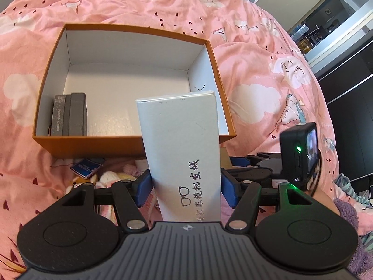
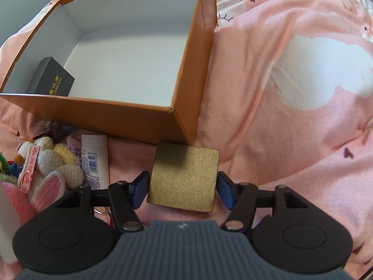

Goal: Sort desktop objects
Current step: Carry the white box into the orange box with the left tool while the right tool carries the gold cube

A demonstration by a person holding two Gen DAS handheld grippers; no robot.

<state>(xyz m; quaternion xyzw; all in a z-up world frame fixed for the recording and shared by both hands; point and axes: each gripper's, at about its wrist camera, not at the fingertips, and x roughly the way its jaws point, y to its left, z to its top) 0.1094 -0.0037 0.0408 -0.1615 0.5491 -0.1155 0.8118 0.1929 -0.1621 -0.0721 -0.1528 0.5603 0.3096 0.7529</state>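
Left wrist view: the left gripper [image 1: 185,187] is clenched on a tall white carton [image 1: 181,149], its blue pads [image 1: 143,187] pressed to both side faces. The carton carries black Chinese characters and a small spectacles drawing, seen upside down; the characters are not read with confidence. Its top end overlaps the near right wall of the orange cardboard box [image 1: 130,143] at frame centre.

Inside the box, lower left corner, a grey case [image 1: 70,114] stands on edge against the near wall; its spine print is too small to read. The rest of the white floor is bare.

The pink duvet [image 1: 256,46] under everything is printed "PaperCrane", upside down at top centre. A blue packet [image 1: 86,165] lies below the box's near wall, its lettering illegible. A camera with a green light [image 1: 298,149] shows at right.

Right wrist view: the right gripper [image 2: 183,186] grasps a gold textured square box [image 2: 184,177], pads against both sides. This box sits just off the near right corner of the orange cardboard box [image 2: 130,121]. The grey case [image 2: 50,80], upper left, shows gold lettering including "JIANG NAN".

At lower left, crowded together: a white tube with barcode [image 2: 95,161], crocheted plush toys [image 2: 58,165] and a pink tag [image 2: 30,165]. Open duvet fills the right half.
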